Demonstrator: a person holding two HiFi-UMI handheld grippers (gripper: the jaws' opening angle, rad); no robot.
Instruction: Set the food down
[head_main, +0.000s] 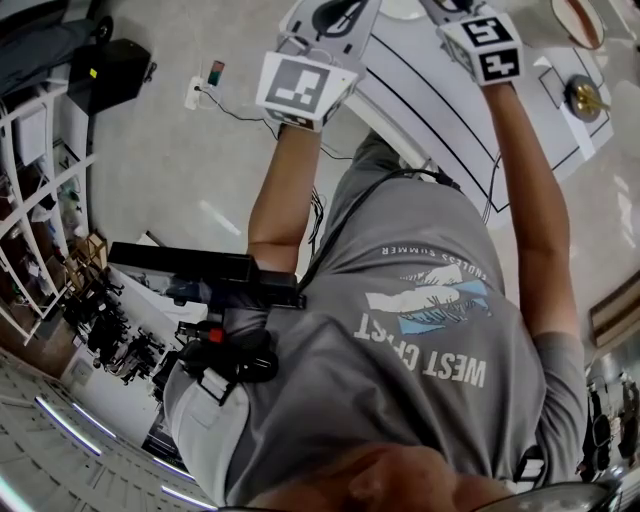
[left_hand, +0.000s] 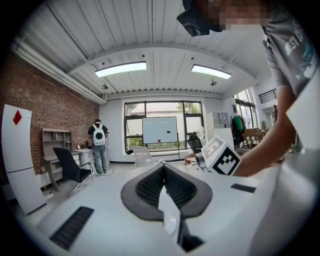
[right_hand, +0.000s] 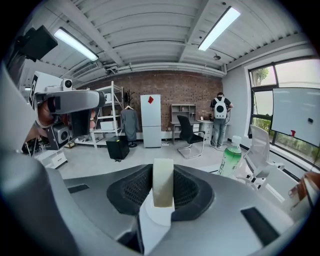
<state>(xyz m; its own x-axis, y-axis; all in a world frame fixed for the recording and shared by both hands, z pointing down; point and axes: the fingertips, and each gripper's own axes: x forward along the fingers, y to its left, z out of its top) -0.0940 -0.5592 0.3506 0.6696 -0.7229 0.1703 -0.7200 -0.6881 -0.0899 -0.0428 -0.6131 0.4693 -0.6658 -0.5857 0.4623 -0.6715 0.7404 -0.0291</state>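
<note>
Nearest to me, the operator's grey shirt (head_main: 420, 350) carries print that I read as "ENDLESS SUMMER" and "WEST"; a crease breaks the word after it. Two bare forearms reach out from the torso toward the white table (head_main: 520, 120). There is one gripper in each hand, and I count two marker cubes.

The left gripper (left_hand: 164, 172) is by the table's left edge. Its jaws are pressed together with nothing between them. The right gripper (right_hand: 163, 175) is over the table, clamped on one piece of food (right_hand: 163, 186). The food is a pale upright block, carried in the jaws above the table.

I count one green bottle (right_hand: 230, 159) just beyond the right gripper. The gripper body hides its base and the label is too small to read. At the table's far right are one dish (head_main: 578, 20) and one small brass-coloured object (head_main: 583, 97).

Well beyond the table, one person with a backpack (right_hand: 219, 120) stands at a desk. One white cabinet (right_hand: 150, 120) bearing a red diamond stands against the brick wall.
</note>
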